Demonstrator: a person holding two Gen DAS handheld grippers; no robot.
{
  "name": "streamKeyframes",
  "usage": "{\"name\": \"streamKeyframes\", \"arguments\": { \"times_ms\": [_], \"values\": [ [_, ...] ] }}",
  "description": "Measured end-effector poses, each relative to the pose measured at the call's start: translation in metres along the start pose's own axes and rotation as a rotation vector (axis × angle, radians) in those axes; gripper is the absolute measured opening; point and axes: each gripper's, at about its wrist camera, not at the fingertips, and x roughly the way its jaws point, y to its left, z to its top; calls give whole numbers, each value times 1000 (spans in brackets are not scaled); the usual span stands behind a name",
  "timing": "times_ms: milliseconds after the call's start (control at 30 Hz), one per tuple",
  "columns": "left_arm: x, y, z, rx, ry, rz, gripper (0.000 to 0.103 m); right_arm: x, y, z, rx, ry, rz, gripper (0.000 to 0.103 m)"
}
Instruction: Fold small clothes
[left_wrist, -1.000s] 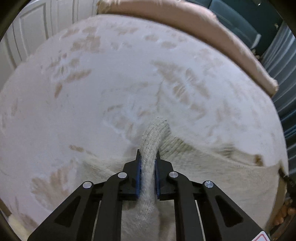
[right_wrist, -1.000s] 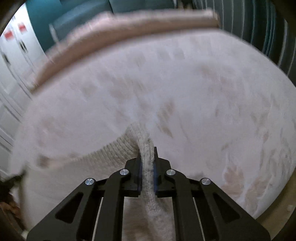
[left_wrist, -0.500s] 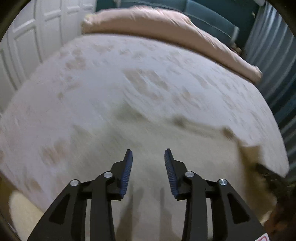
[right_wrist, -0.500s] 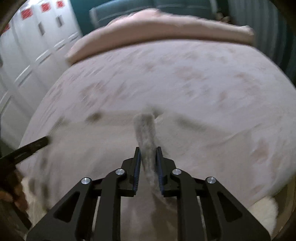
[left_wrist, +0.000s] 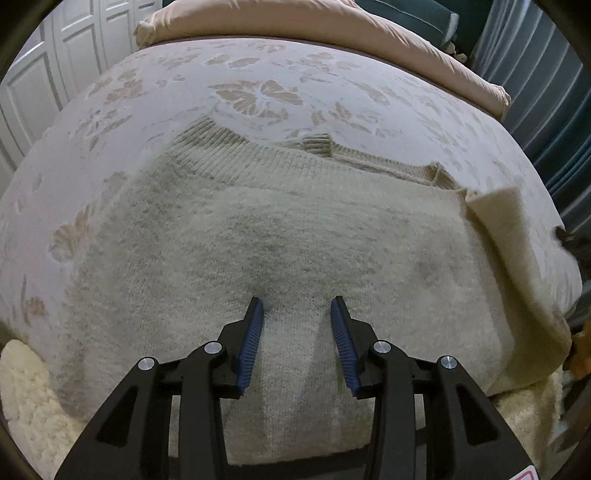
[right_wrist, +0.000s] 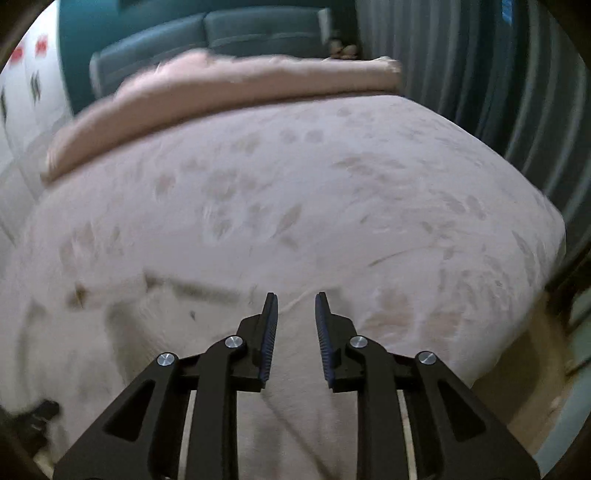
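Across the bedspread (left_wrist: 258, 74) the cream sweater (left_wrist: 295, 229) lies spread flat. Your left gripper (left_wrist: 297, 314) and right gripper (right_wrist: 295, 310) hang parted and empty; smooth wrinkles first, then pinch one side edge and fold evenly.

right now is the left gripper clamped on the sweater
No, the left gripper is open, its blue pads spread apart above the cream sweater lying flat on the bed.
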Motion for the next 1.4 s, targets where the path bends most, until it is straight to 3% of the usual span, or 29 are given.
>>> {"name": "streamKeyframes", "arguments": {
  "times_ms": [33,133,233,300,400,467,533,600,700,833,900,967,1000,1133,1233,1367,1400],
  "values": [
    [1,-2,0,9,-1,11,38,-6,-3,-1,9,4,31,21],
    [3,-8,-2,19,-3,31,42,-19,12,-24,-1,88,250,22],
    [3,-10,-2,19,3,48,42,-22,53,-80,-129,248,435,24],
    [3,-9,-1,20,8,44,42,-15,76,-111,-220,333,484,24],
    [4,-7,0,17,15,35,42,0,80,-114,-310,311,409,22],
    [4,-7,1,20,18,36,42,17,46,-76,-172,245,334,21],
    [3,-8,0,20,15,40,42,26,-4,-36,15,164,140,21],
    [4,-9,-1,21,9,47,43,19,-34,-12,101,96,51,25],
    [5,-12,-3,27,1,58,44,0,-34,-3,92,58,98,26],
    [6,-13,-4,38,-4,67,46,-3,12,-36,-68,137,201,30],
    [6,-14,-3,46,2,70,46,21,38,-55,-140,196,191,29],
    [6,-12,-2,43,9,60,46,44,41,-63,-124,267,151,29],
    [5,-11,-2,38,11,55,46,41,42,-63,-101,261,152,31],
    [5,-10,-3,25,7,45,47,7,57,-46,-82,212,258,31],
    [7,-15,-5,40,-5,66,48,-2,86,-60,-145,247,330,31],
    [5,-14,-6,56,-6,64,48,20,118,-91,-240,334,305,33],
    [4,-12,-6,51,-3,55,48,23,121,-95,-264,320,279,33]
  ]
}}
